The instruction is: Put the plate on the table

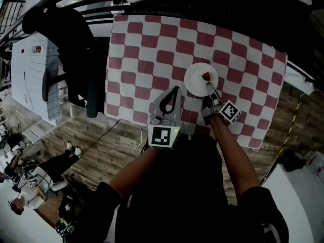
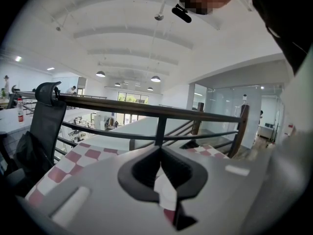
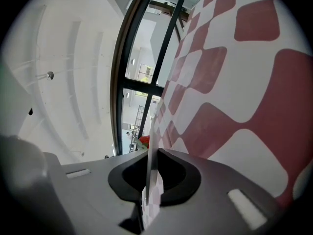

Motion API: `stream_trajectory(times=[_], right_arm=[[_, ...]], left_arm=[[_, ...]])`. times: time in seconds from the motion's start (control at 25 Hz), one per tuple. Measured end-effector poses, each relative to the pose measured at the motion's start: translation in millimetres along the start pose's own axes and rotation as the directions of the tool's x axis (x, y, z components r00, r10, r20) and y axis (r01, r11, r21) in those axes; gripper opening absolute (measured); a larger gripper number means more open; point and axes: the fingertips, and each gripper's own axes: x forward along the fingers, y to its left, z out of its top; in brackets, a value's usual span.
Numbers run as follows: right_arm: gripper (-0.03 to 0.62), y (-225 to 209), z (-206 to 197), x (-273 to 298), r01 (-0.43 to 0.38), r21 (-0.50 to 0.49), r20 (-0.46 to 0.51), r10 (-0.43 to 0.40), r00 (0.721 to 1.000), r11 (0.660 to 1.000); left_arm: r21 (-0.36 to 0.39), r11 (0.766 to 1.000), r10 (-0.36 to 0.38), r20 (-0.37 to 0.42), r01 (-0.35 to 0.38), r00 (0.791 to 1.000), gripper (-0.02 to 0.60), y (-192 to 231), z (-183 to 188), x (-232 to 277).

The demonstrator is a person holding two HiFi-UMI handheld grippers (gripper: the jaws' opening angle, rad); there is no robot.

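A white plate [image 1: 200, 77] with a small red thing [image 1: 206, 76] on it is over the red-and-white checked table [image 1: 152, 49], towards its near right. My right gripper [image 1: 208, 86] is shut on the plate's near rim. In the right gripper view the plate [image 3: 148, 146] runs edge-on between the jaws, beside the checked cloth [image 3: 234, 82]. Whether the plate rests on the cloth I cannot tell. My left gripper [image 1: 174, 91] hovers at the table's near edge, left of the plate. It is shut [image 2: 161, 153] and holds nothing.
A black office chair [image 1: 71, 44] stands against the table's left side and shows again as the chair [image 2: 46, 116] in the left gripper view. A dark railing [image 2: 161, 111] runs behind the table. Wood floor [image 1: 101, 135] lies at the near left.
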Motion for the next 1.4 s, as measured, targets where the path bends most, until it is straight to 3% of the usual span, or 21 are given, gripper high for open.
stream_trajectory(times=[0.56, 1.0, 1.28, 1.4], right_arm=[[0.020, -29, -20, 9, 0.057, 0.005, -0.085, -0.056, 0.995, 0.998], [0.021, -36, -19, 12, 0.095, 0.032, -0.094, -0.092, 0.991, 0.995], [0.031, -40, -21, 13, 0.167, 0.026, -0.123, -0.163, 0.979, 0.986], [0.042, -46, -23, 11, 0.238, 0.029, -0.131, -0.233, 0.964, 0.971]], left_arm=[[0.016, 1.000, -0.007, -0.004, 0.007, 1.000, 0.009, -7, -7, -6], [0.042, 0.999, -0.014, -0.001, 0.014, 1.000, 0.009, -7, -5, -9], [0.040, 0.999, -0.024, 0.016, 0.024, 1.000, 0.009, -8, 0, -9], [0.039, 0.999, -0.027, 0.017, 0.026, 0.999, 0.009, -8, 0, -12]])
